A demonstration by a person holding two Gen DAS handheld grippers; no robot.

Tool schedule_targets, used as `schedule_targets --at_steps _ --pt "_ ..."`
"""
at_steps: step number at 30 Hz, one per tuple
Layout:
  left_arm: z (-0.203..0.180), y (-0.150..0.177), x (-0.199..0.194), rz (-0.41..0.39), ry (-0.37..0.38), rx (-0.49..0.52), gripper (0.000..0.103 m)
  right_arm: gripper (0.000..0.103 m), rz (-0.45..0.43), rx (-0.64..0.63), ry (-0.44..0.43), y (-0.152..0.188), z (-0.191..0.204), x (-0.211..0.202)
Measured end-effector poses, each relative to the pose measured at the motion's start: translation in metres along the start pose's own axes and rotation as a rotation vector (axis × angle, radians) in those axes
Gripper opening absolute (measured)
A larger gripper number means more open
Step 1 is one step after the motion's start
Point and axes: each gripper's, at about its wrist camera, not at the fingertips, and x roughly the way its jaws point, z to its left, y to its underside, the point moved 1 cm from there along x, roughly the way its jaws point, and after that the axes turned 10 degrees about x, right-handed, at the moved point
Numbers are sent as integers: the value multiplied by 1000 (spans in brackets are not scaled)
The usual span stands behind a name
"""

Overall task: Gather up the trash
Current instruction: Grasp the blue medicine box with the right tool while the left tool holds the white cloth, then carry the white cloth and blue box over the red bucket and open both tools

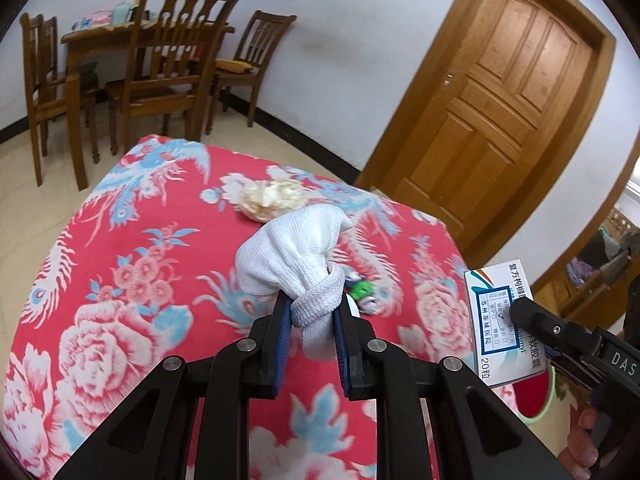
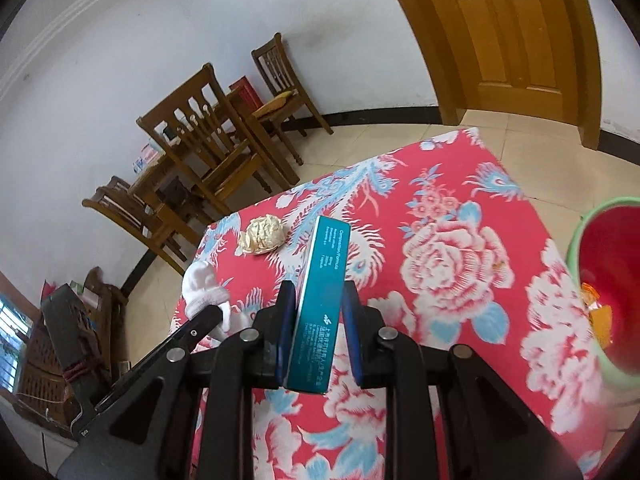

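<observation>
My left gripper [image 1: 312, 312] is shut on a knotted white knit glove [image 1: 296, 256] and holds it above the red floral tablecloth [image 1: 120, 280]. My right gripper [image 2: 318, 296] is shut on a teal and white medicine box [image 2: 320, 304], held upright above the cloth; the box also shows in the left wrist view [image 1: 502, 320]. A crumpled cream paper ball [image 1: 272, 198] lies on the cloth beyond the glove and shows in the right wrist view [image 2: 262, 236]. A small green and white wrapper [image 1: 362, 292] lies just behind the glove. A green-rimmed red bin [image 2: 600, 280] stands at the table's right side with orange scraps inside.
A wooden dining table with chairs [image 1: 160, 60] stands at the far wall. A wooden door [image 1: 500, 100] is on the right. A dark woven basket and clutter [image 2: 60, 352] stand on the floor left of the table.
</observation>
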Motion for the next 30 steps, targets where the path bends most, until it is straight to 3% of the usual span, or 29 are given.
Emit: schedule_targets --at_steps 30 --pt "-150 9 -2 74 224 216 20 26 -162 166 78 -4 -111 -112"
